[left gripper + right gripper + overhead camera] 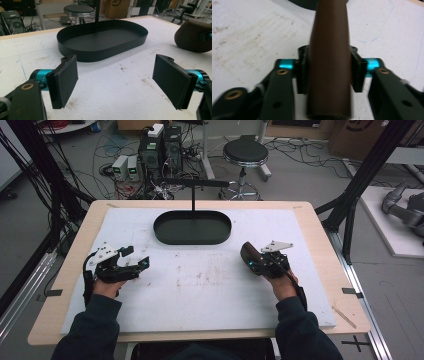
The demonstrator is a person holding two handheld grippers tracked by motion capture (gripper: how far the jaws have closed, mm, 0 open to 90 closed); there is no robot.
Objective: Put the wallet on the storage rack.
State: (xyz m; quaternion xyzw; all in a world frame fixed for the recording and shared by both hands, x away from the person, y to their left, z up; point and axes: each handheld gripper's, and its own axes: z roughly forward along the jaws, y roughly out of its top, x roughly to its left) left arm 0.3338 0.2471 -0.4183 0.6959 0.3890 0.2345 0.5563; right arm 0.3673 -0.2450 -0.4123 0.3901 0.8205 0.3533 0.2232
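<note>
Your right gripper [252, 262] clamps the brown case [248, 256] — its long axis points toward the black tray [192, 227] ahead-left; left gripper [136, 258] gapes wide, empty.

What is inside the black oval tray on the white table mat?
The black oval metal tray holds no loose items on its visible floor; a thin black post rises at its far rim. The near wall hides a strip of the floor behind it.

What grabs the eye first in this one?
The brown case clamped between the right gripper jaws, at the white mat's right side. Next, the black oval tray at the mat's far middle, with a thin post rising behind it. The left gripper stands open, holding nothing.
</note>
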